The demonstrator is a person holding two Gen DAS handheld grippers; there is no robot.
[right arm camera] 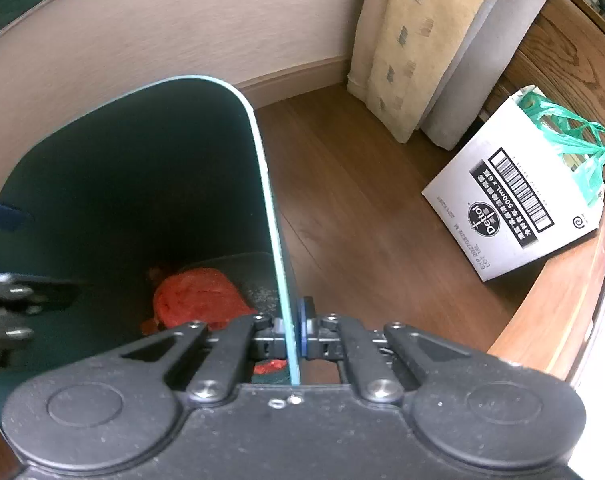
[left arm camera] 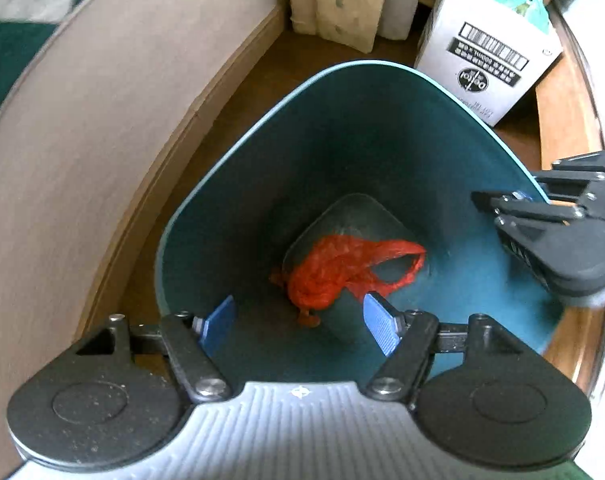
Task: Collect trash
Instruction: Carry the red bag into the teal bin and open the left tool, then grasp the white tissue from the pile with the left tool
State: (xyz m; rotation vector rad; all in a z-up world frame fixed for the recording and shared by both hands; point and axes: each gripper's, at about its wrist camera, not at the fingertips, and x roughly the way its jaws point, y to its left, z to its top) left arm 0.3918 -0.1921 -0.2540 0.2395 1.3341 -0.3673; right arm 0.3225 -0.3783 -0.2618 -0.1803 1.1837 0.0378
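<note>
A dark teal trash bin (left arm camera: 382, 120) stands on the wooden floor, and I look down into it. A crumpled red plastic bag (left arm camera: 342, 268) lies at its bottom. My left gripper (left arm camera: 298, 308) hangs over the bin's mouth, open, with nothing between its blue pads (left arm camera: 218, 326). My right gripper (right arm camera: 292, 328) is shut on the bin's rim (right arm camera: 280, 240), one finger inside the wall and one outside. In the left wrist view the right gripper (left arm camera: 542, 232) shows at the bin's right edge. The red bag (right arm camera: 198, 296) also shows in the right wrist view.
A white cardboard box (right arm camera: 518, 208) holding a green plastic bag (right arm camera: 570, 140) stands on the floor to the bin's right. Curtains (right arm camera: 414, 40) hang in the corner behind. A beige wall (left arm camera: 82, 140) runs close along the bin's left. Wooden furniture (right arm camera: 562, 40) stands behind the box.
</note>
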